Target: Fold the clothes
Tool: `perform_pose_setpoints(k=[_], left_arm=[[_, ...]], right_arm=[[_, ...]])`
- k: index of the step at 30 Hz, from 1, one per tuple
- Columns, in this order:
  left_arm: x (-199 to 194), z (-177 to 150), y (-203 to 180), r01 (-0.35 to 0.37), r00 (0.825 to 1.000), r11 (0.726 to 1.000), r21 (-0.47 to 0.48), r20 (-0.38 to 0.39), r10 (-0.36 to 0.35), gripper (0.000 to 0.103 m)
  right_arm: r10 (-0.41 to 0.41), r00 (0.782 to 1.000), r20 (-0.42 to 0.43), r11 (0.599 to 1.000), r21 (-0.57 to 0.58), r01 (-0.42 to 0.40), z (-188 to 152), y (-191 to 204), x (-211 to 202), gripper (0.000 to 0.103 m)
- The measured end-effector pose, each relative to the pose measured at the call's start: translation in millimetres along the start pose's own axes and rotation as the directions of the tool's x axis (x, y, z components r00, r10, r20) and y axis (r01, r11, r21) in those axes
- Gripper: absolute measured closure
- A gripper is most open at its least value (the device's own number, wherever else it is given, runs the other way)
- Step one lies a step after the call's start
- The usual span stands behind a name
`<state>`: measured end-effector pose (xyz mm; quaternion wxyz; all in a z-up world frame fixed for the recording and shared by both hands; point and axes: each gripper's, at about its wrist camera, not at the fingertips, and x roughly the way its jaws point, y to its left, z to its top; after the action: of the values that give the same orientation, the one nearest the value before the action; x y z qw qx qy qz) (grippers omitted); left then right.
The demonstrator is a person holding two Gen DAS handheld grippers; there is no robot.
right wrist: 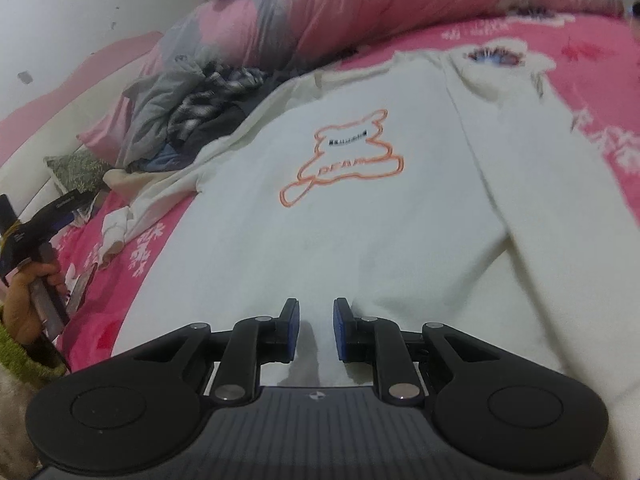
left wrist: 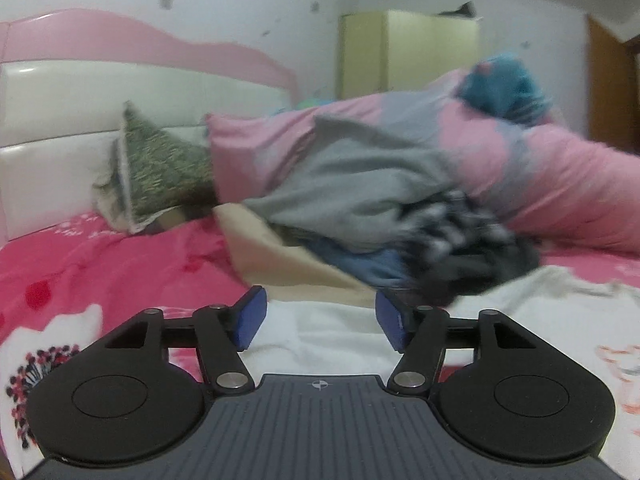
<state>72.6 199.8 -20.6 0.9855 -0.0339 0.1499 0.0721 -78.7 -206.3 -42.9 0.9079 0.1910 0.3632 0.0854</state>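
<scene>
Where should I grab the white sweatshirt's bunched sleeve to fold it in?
Probably the cuff end of the bunched sleeve, coming in from the bedspread side. It lies crumpled outside the white sweatshirt body, with raised folds for the jaws to pinch.

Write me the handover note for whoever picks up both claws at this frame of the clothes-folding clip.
Left claw: open, empty, raised over the near edge of the white sweatshirt, facing the clothes pile.
Right claw: narrowly open over the sweatshirt's hem; the view does not settle whether cloth is pinched.
Sweatshirt lies flat, bear print up, on the pink bedsheet; one sleeve lies alongside the body, the other sleeve bunches off the opposite side.
Done: spread out. Left: fold sleeves, fold body, then work through the pile.
</scene>
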Motion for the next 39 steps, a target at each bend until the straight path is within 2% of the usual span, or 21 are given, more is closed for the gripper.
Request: perform_pose_setpoints(k=[2,4,7,10,12,14,17,19,20,21,22,24,26,29,33,35,39], left_arm=[[-24,-1,-14,0.115,0.993,0.993,0.031,-0.018,-0.114,0.039],[-40,-6,-27,0.223,0.974,0.974,0.044,-0.059,-0.220,0.031],[-66,-21,-47,0.369,0.925,0.928,0.042,-0.115,-0.363,0.029],[-84,-46,-68,0.471,0.873,0.881,0.043,-0.168,-0.459,0.029],[-94,-64,-83,0.524,0.837,0.850,0.051,-0.215,-0.503,0.029],[-99,-83,-99,0.550,0.815,0.832,0.074,-0.268,-0.514,0.029],[-100,-104,-116,0.549,0.812,0.826,0.129,-0.318,-0.490,0.029],[-92,-112,-122,0.528,0.818,0.836,0.152,-0.355,-0.452,0.030],[-92,-114,-120,0.522,0.819,0.841,0.143,-0.362,-0.446,0.030],[-93,-117,-119,0.515,0.819,0.846,0.134,-0.368,-0.440,0.030],[-92,-118,-118,0.511,0.820,0.851,0.123,-0.366,-0.440,0.030],[-92,-118,-120,0.503,0.824,0.855,0.122,-0.365,-0.433,0.030],[-91,-120,-122,0.498,0.828,0.858,0.128,-0.365,-0.426,0.029],[-92,-123,-126,0.488,0.838,0.860,0.150,-0.357,-0.413,0.027],[-92,-125,-128,0.480,0.845,0.862,0.161,-0.348,-0.406,0.026],[-91,-126,-128,0.483,0.845,0.860,0.163,-0.346,-0.409,0.026],[-88,-124,-128,0.490,0.839,0.857,0.158,-0.352,-0.415,0.026]], right_arm=[[-0.006,0.999,0.042,1.000,-0.015,0.006,-2,-2,-17,0.070],[-0.032,0.995,0.093,0.999,-0.024,0.035,-4,-8,-37,0.062],[-0.129,0.981,0.148,0.990,-0.039,0.136,-7,-20,-61,0.059],[-0.231,0.957,0.176,0.970,-0.038,0.241,-12,-37,-77,0.045],[-0.294,0.937,0.188,0.951,-0.039,0.306,-16,-48,-85,0.029],[-0.326,0.930,0.169,0.938,-0.060,0.340,-18,-56,-80,0.027],[-0.368,0.923,0.112,0.921,-0.093,0.379,-22,-69,-67,0.027],[-0.375,0.923,0.086,0.919,-0.093,0.383,-24,-74,-59,0.033],[-0.365,0.927,0.084,0.924,-0.085,0.372,-26,-75,-57,0.045],[-0.344,0.935,0.088,0.934,-0.075,0.351,-26,-76,-57,0.052],[-0.341,0.935,0.101,0.935,-0.071,0.349,-25,-77,-61,0.057],[-0.346,0.929,0.132,0.932,-0.066,0.356,-22,-78,-71,0.075],[-0.352,0.921,0.168,0.929,-0.056,0.365,-17,-81,-82,0.078],[-0.370,0.894,0.254,0.924,0.000,0.383,0,-88,-101,0.078],[-0.356,0.872,0.337,0.934,0.107,0.340,36,-110,-115,0.078],[-0.344,0.871,0.350,0.939,0.117,0.323,62,-121,-111,0.078],[-0.324,0.885,0.336,0.945,0.079,0.316,134,-137,-81,0.078]])
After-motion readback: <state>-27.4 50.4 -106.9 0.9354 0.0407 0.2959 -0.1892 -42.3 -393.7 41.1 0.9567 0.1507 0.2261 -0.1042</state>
